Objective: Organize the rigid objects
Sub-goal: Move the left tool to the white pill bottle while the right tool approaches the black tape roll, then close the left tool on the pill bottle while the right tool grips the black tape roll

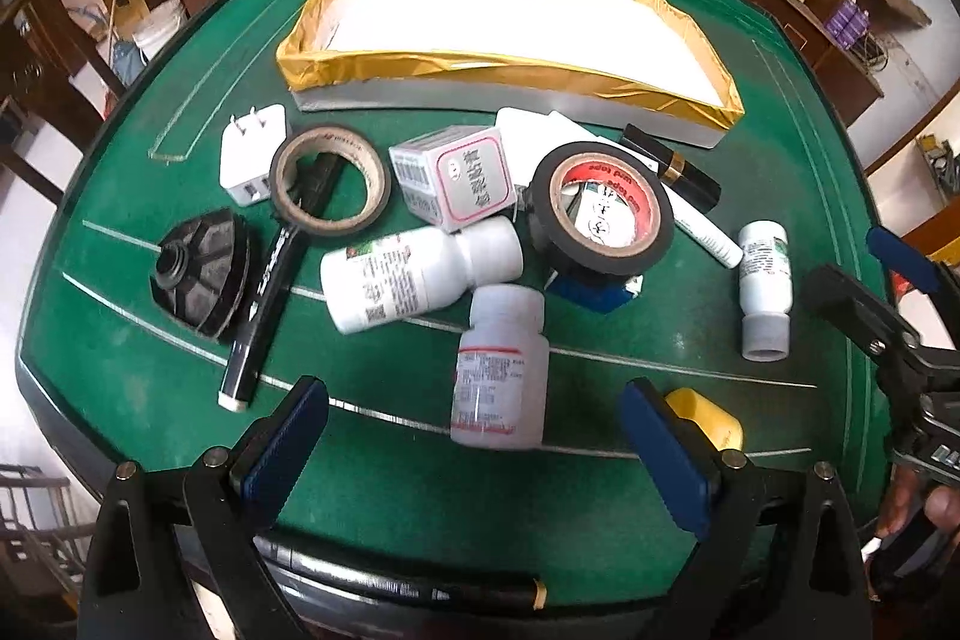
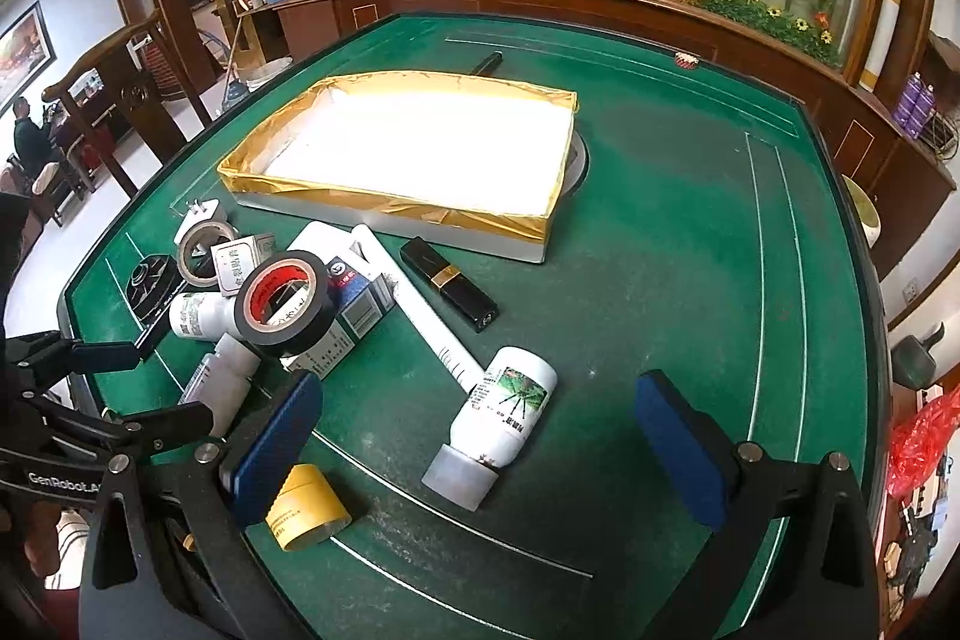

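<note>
A gold-rimmed white tray (image 1: 678, 97) (image 2: 384, 205) lies empty at the back of the green table. Before it lies a pile: black tape roll (image 1: 600, 211) (image 2: 282, 304), brown tape roll (image 1: 330, 181), small box (image 1: 456, 172), white bottles (image 1: 420, 271) (image 1: 501, 370), charger (image 1: 249, 151), black marker (image 1: 264, 304), lipstick (image 2: 450, 283). My left gripper (image 1: 474, 451) is open, just short of the upright-lying bottle. My right gripper (image 2: 480, 436) is open around a white bottle with a green label (image 2: 501, 415), not touching it.
A yellow jar (image 2: 306, 508) (image 1: 705, 415) lies by the right gripper's left finger. A black round cap (image 1: 204, 271) sits at the left. A white tube (image 2: 420, 304) lies beside the lipstick. Wooden counters and chairs surround the table.
</note>
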Action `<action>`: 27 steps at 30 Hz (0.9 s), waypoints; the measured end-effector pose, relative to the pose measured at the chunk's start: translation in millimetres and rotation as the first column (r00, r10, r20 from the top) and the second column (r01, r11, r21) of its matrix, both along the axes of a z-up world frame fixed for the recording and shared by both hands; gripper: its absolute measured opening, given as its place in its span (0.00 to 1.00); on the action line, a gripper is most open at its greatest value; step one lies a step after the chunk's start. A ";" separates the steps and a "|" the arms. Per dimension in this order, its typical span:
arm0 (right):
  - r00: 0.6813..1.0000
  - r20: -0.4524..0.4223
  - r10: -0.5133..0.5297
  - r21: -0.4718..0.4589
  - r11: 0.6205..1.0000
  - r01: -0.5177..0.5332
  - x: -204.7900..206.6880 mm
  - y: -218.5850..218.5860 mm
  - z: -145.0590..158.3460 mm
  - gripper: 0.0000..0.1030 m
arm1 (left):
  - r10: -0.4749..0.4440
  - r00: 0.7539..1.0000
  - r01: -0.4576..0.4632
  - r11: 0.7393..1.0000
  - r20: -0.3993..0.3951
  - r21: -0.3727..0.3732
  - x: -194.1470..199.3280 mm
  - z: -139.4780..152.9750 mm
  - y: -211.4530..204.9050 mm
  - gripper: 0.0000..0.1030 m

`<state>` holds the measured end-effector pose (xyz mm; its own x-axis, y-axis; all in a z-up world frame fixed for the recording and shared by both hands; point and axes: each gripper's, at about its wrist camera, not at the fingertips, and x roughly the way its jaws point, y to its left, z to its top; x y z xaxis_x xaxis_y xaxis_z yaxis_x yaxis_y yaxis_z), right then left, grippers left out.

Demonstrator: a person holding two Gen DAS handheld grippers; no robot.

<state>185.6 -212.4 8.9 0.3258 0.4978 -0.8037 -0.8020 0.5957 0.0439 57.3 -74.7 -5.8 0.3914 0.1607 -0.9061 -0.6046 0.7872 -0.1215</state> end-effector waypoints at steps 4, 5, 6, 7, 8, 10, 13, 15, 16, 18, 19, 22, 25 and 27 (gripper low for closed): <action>1.000 -0.006 0.010 0.001 1.000 -0.010 3.0 -7.5 -0.5 1.00 | -0.004 1.000 0.005 1.000 -0.030 0.005 11.2 -8.6 -0.4 0.86; 1.000 0.002 0.011 0.009 1.000 -0.011 2.6 -9.3 -1.0 1.00 | -0.007 0.999 0.007 1.000 -0.037 0.001 13.5 -10.5 -0.2 0.83; 1.000 -0.001 0.009 0.014 1.000 -0.009 3.6 -13.3 -2.4 1.00 | -0.010 0.999 0.010 1.000 -0.042 -0.005 16.0 -13.2 0.0 0.79; 1.000 0.004 0.006 0.010 1.000 -0.006 3.9 -15.1 -3.8 1.00 | -0.014 0.999 0.013 1.000 -0.041 -0.014 18.2 -15.4 0.3 0.74; 1.000 -0.007 0.002 0.008 1.000 -0.002 5.2 -18.2 -5.8 1.00 | -0.016 0.999 0.015 0.999 -0.034 -0.028 19.6 -18.6 1.3 0.69; 1.000 -0.030 -0.006 0.004 1.000 0.007 7.6 -22.4 -8.5 1.00 | -0.015 0.999 0.013 0.998 -0.030 -0.065 21.0 -26.5 3.3 0.37; 0.998 -0.058 0.000 0.015 1.000 0.001 9.5 -24.3 -9.8 0.93 | -0.006 1.000 0.006 0.997 -0.003 -0.082 16.3 -28.4 5.2 0.36; 0.998 -0.057 0.034 0.020 0.999 -0.033 7.6 -18.5 -9.0 0.87 | -0.005 1.000 0.005 0.996 0.004 -0.087 12.7 -29.8 5.8 0.36; 0.997 -0.061 0.055 0.017 0.998 -0.054 7.1 -14.0 -8.2 0.83 | -0.003 1.000 0.003 0.996 0.006 -0.089 10.9 -30.4 6.1 0.36; 0.989 -0.104 0.105 0.051 0.994 -0.101 5.2 -2.2 -6.4 0.77 | 0.001 1.000 0.000 0.996 0.005 -0.091 7.5 -31.5 6.7 0.36; 0.983 -0.128 0.130 0.071 0.990 -0.121 4.2 6.4 -6.1 0.75 | 0.004 1.000 -0.003 0.996 0.004 -0.091 6.4 -32.1 7.7 0.36; 0.969 -0.151 0.196 0.103 0.978 -0.182 -5.0 33.4 -4.9 0.75 | 0.021 1.000 -0.021 0.995 0.000 -0.094 -1.9 -33.6 11.0 0.36; 0.952 -0.155 0.263 0.090 0.964 -0.251 -18.4 59.6 -3.5 0.75 | 0.045 0.999 -0.045 0.994 0.001 -0.099 -15.1 -34.3 17.5 0.36; 0.947 -0.131 0.294 0.055 0.956 -0.289 -25.6 74.2 -4.9 0.75 | 0.062 0.998 -0.061 0.993 0.009 -0.105 -26.1 -35.5 21.9 0.36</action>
<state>160.0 -138.2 4.0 0.0510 0.5831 -0.8108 -0.9255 0.3327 0.1810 31.2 -52.8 -41.3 0.3946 0.0895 -0.9145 -0.6494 0.7312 -0.2087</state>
